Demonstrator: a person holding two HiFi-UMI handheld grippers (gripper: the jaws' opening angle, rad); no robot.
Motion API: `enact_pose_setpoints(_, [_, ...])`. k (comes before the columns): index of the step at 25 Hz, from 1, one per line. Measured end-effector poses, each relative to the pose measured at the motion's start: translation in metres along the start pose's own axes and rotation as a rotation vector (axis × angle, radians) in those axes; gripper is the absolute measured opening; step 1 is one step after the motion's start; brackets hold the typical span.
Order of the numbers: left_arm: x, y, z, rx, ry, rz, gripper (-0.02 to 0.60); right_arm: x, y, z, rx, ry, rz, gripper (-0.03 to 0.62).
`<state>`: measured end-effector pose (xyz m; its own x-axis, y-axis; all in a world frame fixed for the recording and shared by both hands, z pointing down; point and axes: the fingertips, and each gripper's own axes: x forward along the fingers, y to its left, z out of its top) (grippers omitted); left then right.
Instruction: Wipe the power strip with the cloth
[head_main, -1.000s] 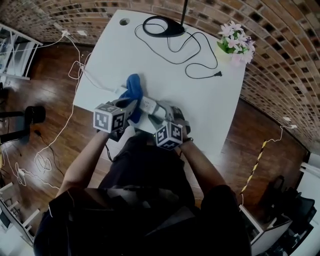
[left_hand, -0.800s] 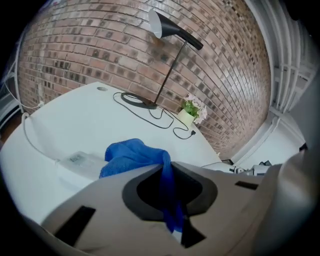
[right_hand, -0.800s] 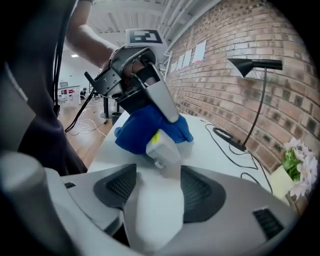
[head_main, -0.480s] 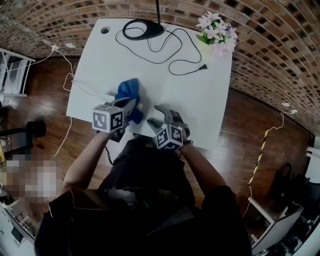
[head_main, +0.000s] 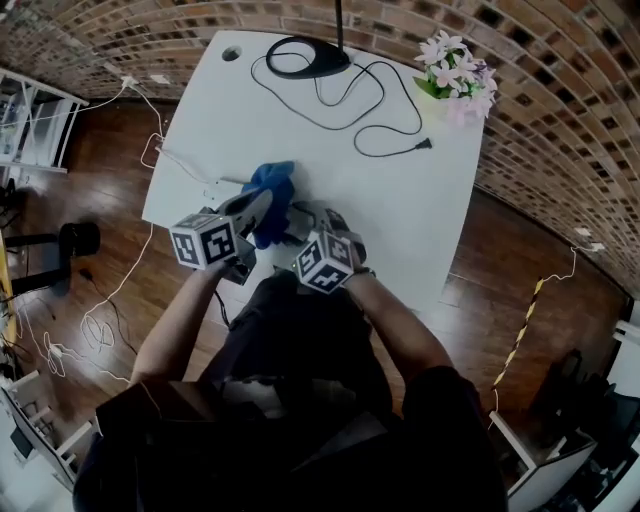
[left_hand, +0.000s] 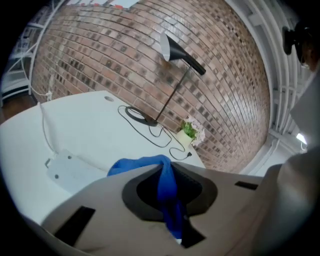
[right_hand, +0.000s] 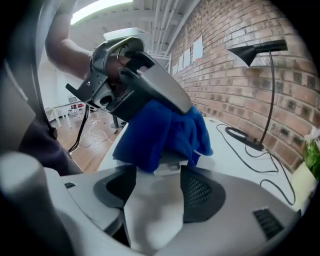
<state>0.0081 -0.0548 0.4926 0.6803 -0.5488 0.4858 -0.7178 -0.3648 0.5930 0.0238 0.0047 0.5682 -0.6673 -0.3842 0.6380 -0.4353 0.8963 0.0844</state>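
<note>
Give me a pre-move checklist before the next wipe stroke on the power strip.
1. Cloth pinched in left gripper jaws: ok.
2. Right gripper jaws closed on power strip end: ok.
3. Cloth positioned over strip: ok, per right gripper view.
4. Lamp cord and flower pot away from strip: ok.
5. Strip's white cable unplugged: cannot tell, it runs off the table.

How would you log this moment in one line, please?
left gripper: shut on cloth | right gripper: shut on power strip | cloth on strip
</note>
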Motion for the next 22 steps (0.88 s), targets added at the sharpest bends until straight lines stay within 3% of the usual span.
enact_pose_setpoints(4, [-0.019,0.019,0.017,-0.064,-0.041,0.014,0.043,0.014,-0.017,0.012,-0.018,-0.001,-0.015,0.285])
enact_pose_setpoints(7, [-0.032,0.037,0.028,-0.143,-0.098,0.006,0.043,0.018,-0.032,0.026,0.043,-0.011,-0.024,0.285])
enact_pose_setpoints(10, [-0.050,0.070,0.044,-0.173,-0.175,0.068,0.043,0.023,-0.018,0.049,-0.033,-0.007,0.021,0.285])
enact_pose_setpoints(12, [-0.057,0.105,0.037,-0.205,-0.160,0.146,0.043,0.032,0.001,0.061,-0.098,0.009,0.060,0.285])
enact_pose_setpoints(15, [-0.060,0.139,0.015,-0.246,-0.123,0.193,0.043,0.045,0.013,0.065,-0.139,0.032,0.067,0.285])
enact_pose_setpoints(19, [-0.062,0.148,0.005,-0.227,-0.118,0.183,0.041,0.055,0.014,0.066,-0.145,0.060,0.058,0.285])
enact_pose_setpoints(22, [-0.063,0.146,0.009,-0.264,-0.131,0.134,0.041,0.062,0.013,0.074,-0.134,0.064,0.054,0.285])
